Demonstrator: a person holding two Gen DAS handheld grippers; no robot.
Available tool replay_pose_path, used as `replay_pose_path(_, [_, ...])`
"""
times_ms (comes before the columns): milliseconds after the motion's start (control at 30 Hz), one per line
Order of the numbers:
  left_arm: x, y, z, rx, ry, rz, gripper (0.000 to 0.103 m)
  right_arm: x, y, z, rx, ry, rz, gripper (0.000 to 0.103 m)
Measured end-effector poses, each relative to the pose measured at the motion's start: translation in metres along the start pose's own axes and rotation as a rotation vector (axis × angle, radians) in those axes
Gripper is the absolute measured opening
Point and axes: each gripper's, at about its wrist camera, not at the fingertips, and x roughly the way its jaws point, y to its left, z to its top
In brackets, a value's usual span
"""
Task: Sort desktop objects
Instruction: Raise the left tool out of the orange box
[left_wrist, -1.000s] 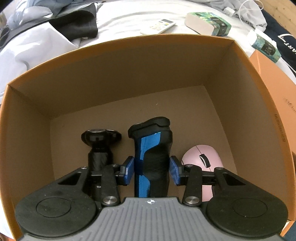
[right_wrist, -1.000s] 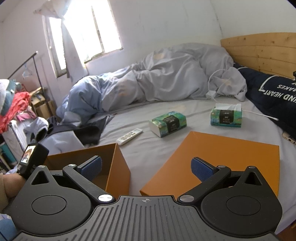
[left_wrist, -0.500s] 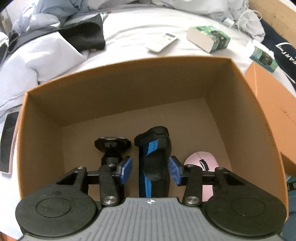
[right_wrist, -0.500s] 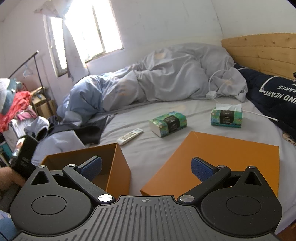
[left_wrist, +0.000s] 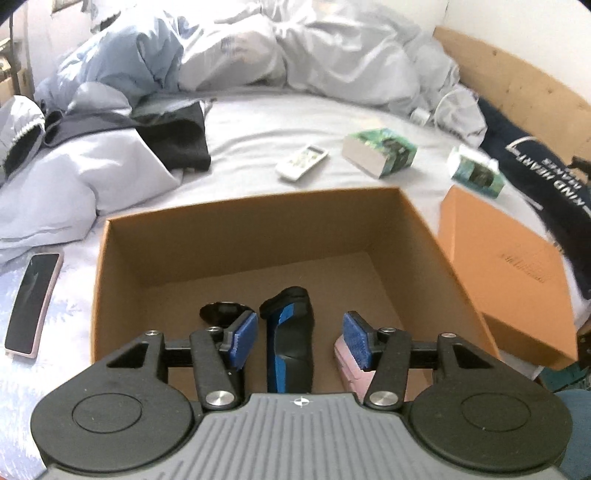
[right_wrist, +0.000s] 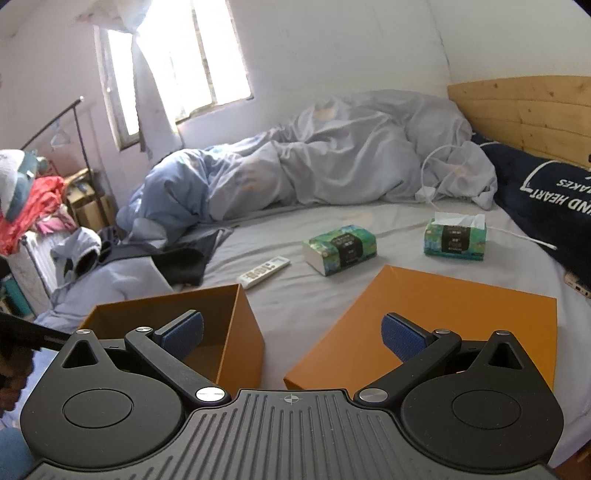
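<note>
In the box on the bed we see a grip in the middle, a round-headed stand to its left and what may be a mouse to its right. A phone lies left of the box, the lid right, and a remote behind.

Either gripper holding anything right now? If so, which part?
Nothing held. Left gripper is open above the box, clear of the black-and-blue grip lying inside. Right gripper is open and empty.

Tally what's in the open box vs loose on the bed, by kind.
In the orange box:
black-and-blue grip: 1
black round-headed mount: 1
pink mouse: 1
On the bed:
tissue packs: 2
white remote: 1
phone: 1
orange lid: 1
Total: 8
</note>
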Motion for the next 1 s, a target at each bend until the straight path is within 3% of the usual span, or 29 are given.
replay_pose_path(433, [-0.068,-0.012,-0.010,0.050,-0.234,-0.012,0.072,-0.004,0.010,-0.002,-0.038,-0.003,-0.004,0.103])
replay_pose_path(667, [-0.097,-0.008,-0.029,0.028,-0.373,-0.013,0.077,-0.004,0.017,-0.004,-0.067,0.005,-0.008,0.103])
replay_pose_path(1000, [-0.089,0.004,-0.046,-0.069,-0.388,-0.022,0.081,-0.003,0.021,-0.005,-0.095,0.009,-0.030,0.103])
